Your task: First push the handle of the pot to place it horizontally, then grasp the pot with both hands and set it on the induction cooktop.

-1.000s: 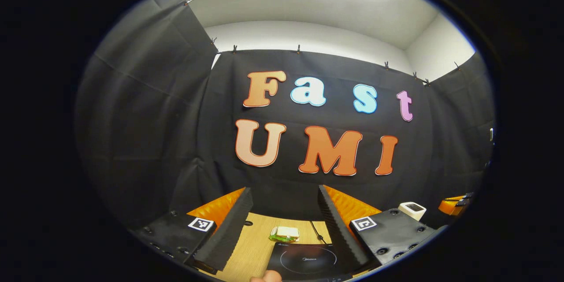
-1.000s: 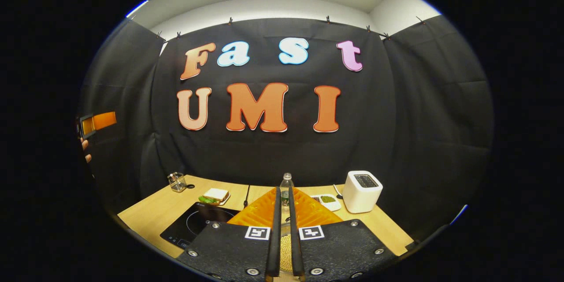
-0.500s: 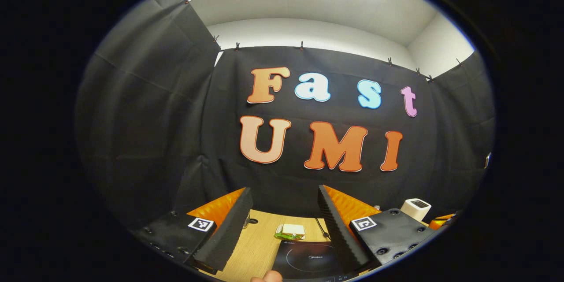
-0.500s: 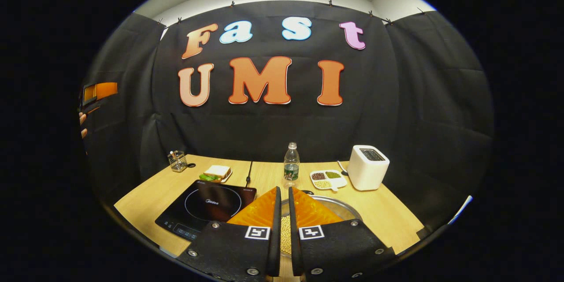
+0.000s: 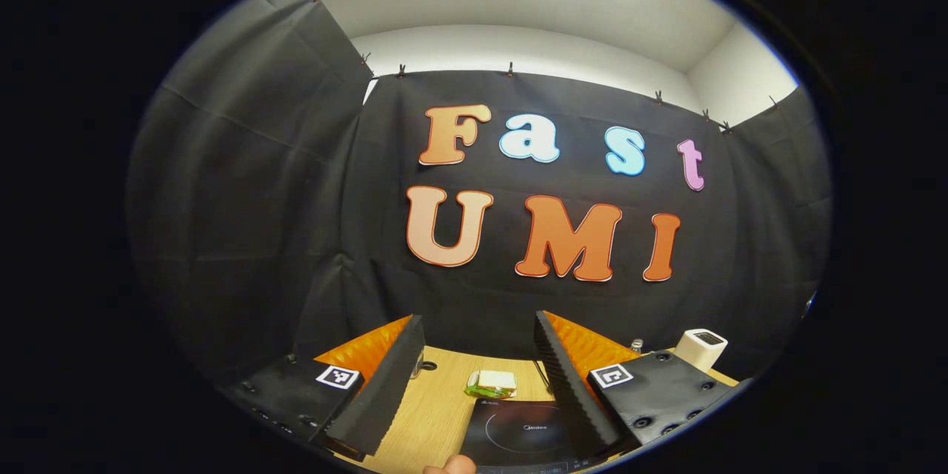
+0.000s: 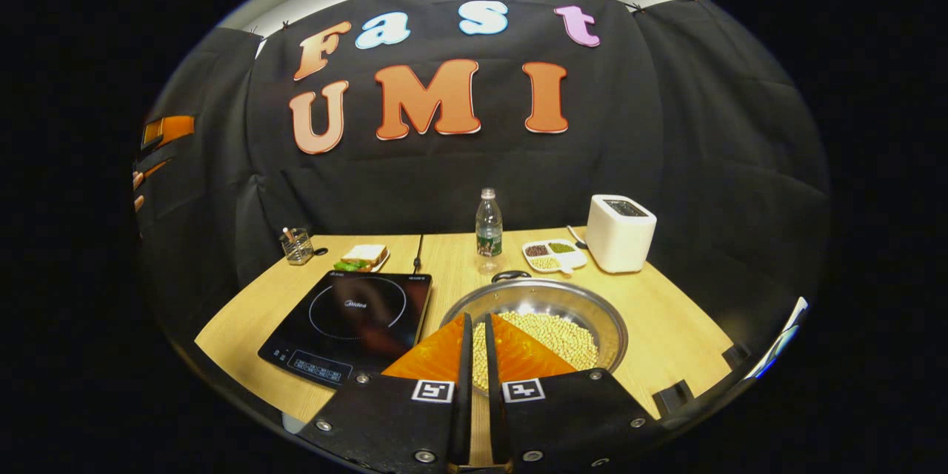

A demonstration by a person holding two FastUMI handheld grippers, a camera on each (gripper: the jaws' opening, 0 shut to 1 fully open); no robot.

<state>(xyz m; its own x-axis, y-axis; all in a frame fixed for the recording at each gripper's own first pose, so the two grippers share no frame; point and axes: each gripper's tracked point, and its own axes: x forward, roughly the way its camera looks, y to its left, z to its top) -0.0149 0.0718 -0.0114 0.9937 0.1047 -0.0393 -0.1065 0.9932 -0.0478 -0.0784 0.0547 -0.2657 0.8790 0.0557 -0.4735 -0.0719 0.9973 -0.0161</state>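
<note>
Right gripper view: pot point(image 6: 544, 311) beside induction cooktop point(image 6: 348, 322); writing illegible.

Left gripper point(image 5: 478, 344) agape, right gripper point(image 6: 477, 355) closed.

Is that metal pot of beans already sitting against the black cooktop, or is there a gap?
Apart. In the right gripper view, a strip of bare wooden table shows between the pot and the cooktop, so their edges do not meet.

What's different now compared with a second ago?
The right hand-held gripper has tipped its view downward: the steel pot of beans, hidden before, now shows beside the induction cooktop. The left hand-held gripper barely drifted, jaws wide open. Nothing was grasped; the right fingers remain nearly closed and empty.
</note>
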